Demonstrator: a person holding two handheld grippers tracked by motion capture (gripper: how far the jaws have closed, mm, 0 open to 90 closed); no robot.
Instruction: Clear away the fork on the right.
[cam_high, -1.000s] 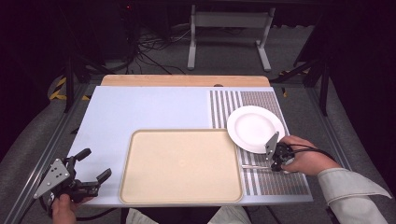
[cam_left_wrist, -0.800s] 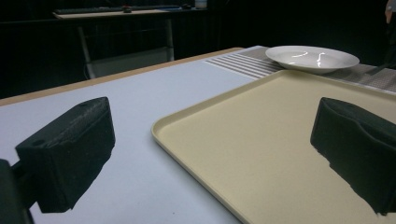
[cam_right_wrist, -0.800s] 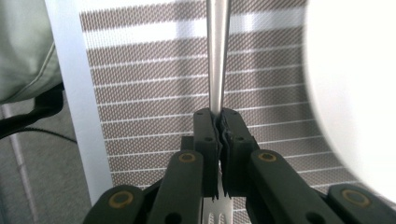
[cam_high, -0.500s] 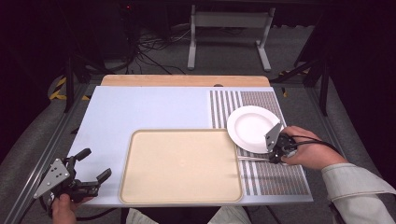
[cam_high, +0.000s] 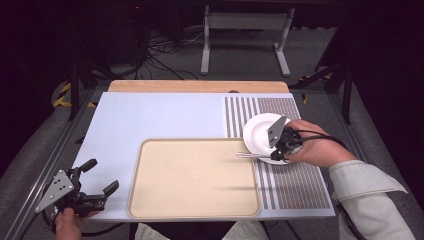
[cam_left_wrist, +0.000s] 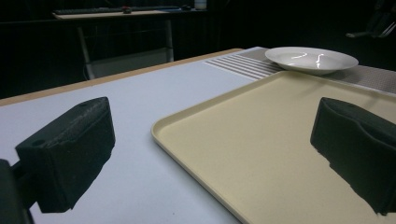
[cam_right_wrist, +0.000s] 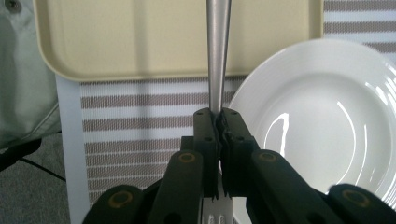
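Observation:
A white plate sits on the striped mat at the table's right. My right gripper hovers over the plate's near edge, shut on a metal fork. The fork's handle points left over the right rim of the beige tray. In the right gripper view the jaws pinch the fork near its neck, with the tines just below them and the plate to the right. My left gripper is open at the front left corner, with nothing between its jaws.
The tray is bare and fills the table's front middle. Pale blue tabletop lies behind and left of it. A wooden strip runs along the far edge. A metal stand and cables are on the floor beyond.
My right gripper has carried the fork left and slightly away, from the mat beside the plate to the plate's near edge. The left gripper has stayed still.

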